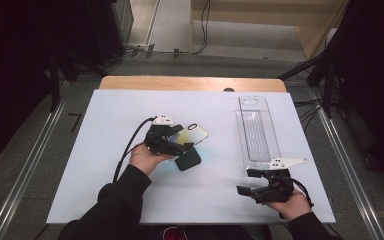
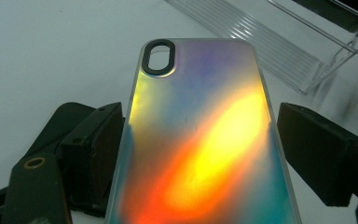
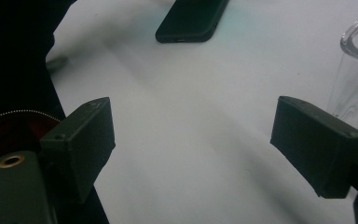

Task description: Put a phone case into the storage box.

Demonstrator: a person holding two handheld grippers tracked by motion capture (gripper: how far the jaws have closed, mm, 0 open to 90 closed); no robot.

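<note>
Your left gripper (image 1: 176,139) is sitting mid-table with the iridescent rainbow-sheen phone case (image 2: 200,140) lying between its jaws; in the left gripper view the left pad is touching the case edge, while the right pad is showing a thin gap, so I can't tell whether you're actually clamping it. The case's lower end is running out of that view. The dark matte phone case (image 1: 188,158) is lying flat on the white table (image 1: 110,190) just beside your left hand (image 1: 145,159), partly tucked under the gripper from above; in the right gripper view its far end is cut off. Your right gripper (image 3: 193,144) is hovering near the front edge, jaws spread wide, nothing between them. The clear ribbed plastic tray (image 1: 256,131) is lying just beyond it.
</note>
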